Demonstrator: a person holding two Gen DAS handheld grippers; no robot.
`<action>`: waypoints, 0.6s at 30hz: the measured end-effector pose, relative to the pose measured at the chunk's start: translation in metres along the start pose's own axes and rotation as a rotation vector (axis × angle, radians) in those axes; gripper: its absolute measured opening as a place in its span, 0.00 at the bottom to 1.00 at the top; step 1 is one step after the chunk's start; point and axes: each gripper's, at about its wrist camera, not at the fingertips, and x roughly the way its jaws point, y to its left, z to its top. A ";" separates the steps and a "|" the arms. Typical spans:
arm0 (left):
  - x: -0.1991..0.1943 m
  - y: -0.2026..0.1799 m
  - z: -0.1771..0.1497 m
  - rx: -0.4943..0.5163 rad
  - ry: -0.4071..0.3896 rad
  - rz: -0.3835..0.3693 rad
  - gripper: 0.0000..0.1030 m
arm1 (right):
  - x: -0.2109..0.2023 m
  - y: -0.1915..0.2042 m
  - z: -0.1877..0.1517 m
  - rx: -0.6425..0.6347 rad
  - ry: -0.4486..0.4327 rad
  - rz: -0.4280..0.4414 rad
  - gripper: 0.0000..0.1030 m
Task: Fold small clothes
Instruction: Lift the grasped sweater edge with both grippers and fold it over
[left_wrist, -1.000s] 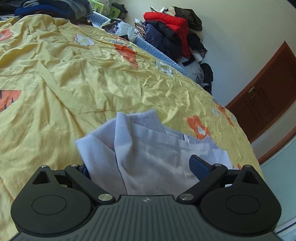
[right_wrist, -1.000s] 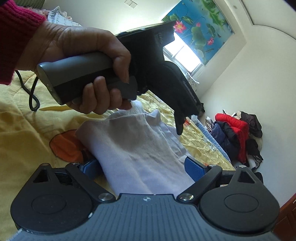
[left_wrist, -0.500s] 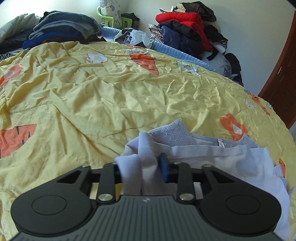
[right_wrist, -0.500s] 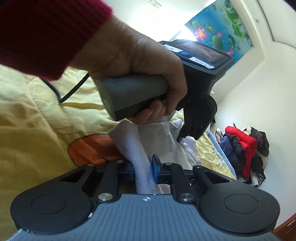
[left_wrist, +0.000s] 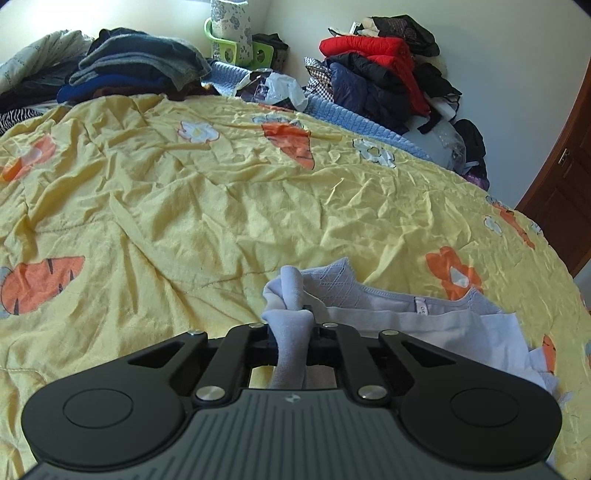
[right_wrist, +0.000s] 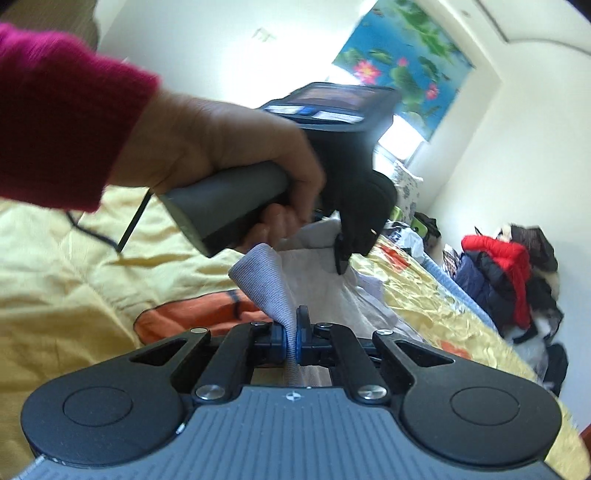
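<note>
While both tools pinch the little top, it can be pulled tight and flat, and that looks like why each one grabs a different bit. The left gripper (left_wrist: 291, 334) has its two fingers squeezed on a bunched fold of the small lilac top (left_wrist: 399, 314), close to the neck opening. The right gripper (right_wrist: 291, 338) has its fingers clamped on another edge of the same top (right_wrist: 269, 280), a ribbed strip that stands up between them. The top lies on the yellow blanket (left_wrist: 221, 206) with orange and white shapes, toward the near edge of the bed and far from the piles of clothes (left_wrist: 376, 70) at the far edge by the wall. From the right view, the person's left hand (right_wrist: 221, 147) in a pink sleeve holds its tool just above the top. My guess is the fold is just starting, because the cloth looks crumpled and not neat yet.
</note>
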 end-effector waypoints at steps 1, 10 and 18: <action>-0.003 -0.003 0.002 0.002 -0.006 0.001 0.08 | -0.003 -0.004 0.000 0.020 -0.007 -0.003 0.05; -0.025 -0.035 0.015 0.014 -0.055 0.014 0.08 | -0.029 -0.054 -0.012 0.207 -0.052 -0.031 0.06; -0.038 -0.069 0.023 0.018 -0.085 -0.006 0.08 | -0.046 -0.085 -0.028 0.356 -0.065 -0.032 0.06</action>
